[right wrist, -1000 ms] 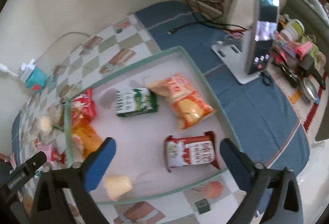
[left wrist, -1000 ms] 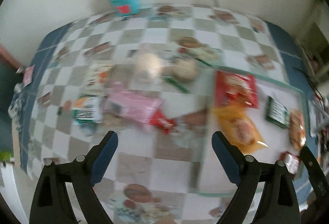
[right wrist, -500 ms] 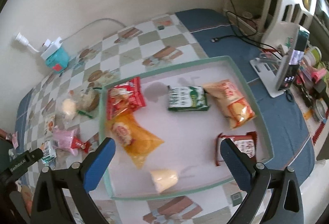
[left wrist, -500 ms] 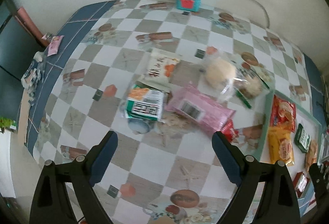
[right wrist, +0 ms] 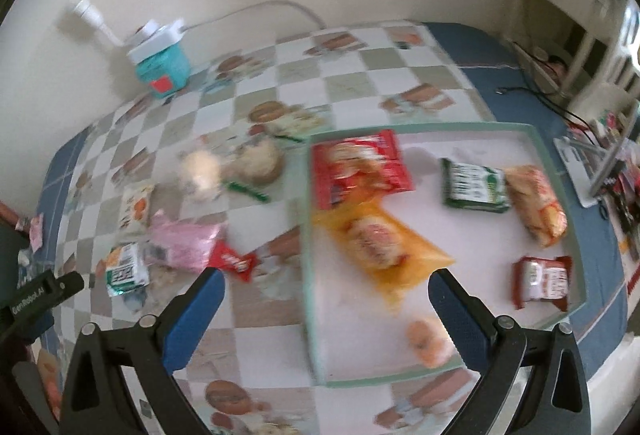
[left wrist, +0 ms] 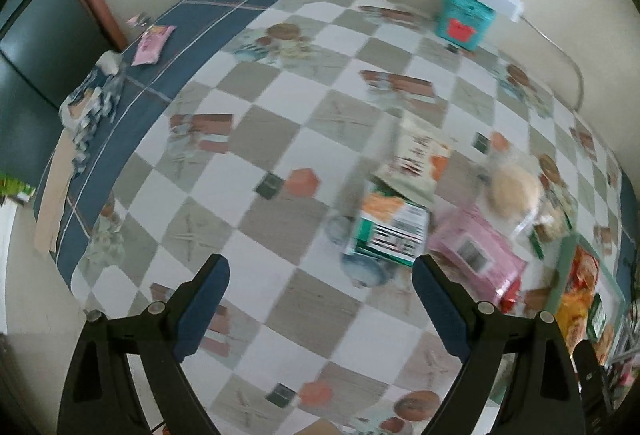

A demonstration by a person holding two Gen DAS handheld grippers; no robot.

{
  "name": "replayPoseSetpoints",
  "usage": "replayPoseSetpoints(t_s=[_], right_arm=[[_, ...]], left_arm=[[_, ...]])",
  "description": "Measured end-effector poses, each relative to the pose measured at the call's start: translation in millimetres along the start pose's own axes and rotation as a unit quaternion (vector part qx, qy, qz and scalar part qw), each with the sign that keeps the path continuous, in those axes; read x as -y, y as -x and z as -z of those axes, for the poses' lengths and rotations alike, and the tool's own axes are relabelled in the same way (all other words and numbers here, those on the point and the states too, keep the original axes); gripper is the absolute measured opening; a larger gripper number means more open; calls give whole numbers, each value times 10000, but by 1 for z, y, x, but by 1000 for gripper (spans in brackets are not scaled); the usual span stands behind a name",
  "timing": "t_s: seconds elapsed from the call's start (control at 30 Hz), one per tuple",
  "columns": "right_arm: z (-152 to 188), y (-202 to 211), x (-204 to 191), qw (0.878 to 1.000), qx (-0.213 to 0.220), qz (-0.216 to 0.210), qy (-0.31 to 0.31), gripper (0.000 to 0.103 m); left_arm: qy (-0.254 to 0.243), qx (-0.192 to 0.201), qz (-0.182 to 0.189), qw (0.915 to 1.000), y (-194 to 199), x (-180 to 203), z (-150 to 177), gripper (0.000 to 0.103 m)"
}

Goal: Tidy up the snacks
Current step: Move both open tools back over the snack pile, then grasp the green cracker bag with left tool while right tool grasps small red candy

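Snacks fall into two groups, which reads as sorting half done: six packets lie inside the pale green-rimmed tray (right wrist: 538, 163) at the right, among them a red packet (right wrist: 358, 167), an orange pouch (right wrist: 380, 239) and a green bar (right wrist: 474, 187), while a loose cluster waits on the checked tablecloth (left wrist: 280, 139) to its left. That cluster holds a pink packet (left wrist: 476, 251), a green-and-white packet (left wrist: 390, 231) and round buns in clear wrap (left wrist: 514, 191). Left gripper (left wrist: 320, 305) hangs over bare cloth, near the green-and-white packet, jaws wide and empty, probably to fetch from the cluster. Right gripper (right wrist: 326, 309) hovers at the tray's near left rim, likewise spread with nothing between its pads
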State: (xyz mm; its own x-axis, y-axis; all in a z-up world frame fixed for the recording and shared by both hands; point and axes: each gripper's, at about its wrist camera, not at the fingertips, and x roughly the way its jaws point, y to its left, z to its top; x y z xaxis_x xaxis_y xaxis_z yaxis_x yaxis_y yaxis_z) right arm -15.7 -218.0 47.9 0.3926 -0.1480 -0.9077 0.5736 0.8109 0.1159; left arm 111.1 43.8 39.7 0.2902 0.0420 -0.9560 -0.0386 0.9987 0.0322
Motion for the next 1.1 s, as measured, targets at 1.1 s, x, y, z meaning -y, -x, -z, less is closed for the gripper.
replayPoseSetpoints(t_s=[1.1], right_arm=[[-6,-65,-60,9983,-255,49,514,88]], left_arm=[[87,-539,199,9983,-57,-7,-38,93]])
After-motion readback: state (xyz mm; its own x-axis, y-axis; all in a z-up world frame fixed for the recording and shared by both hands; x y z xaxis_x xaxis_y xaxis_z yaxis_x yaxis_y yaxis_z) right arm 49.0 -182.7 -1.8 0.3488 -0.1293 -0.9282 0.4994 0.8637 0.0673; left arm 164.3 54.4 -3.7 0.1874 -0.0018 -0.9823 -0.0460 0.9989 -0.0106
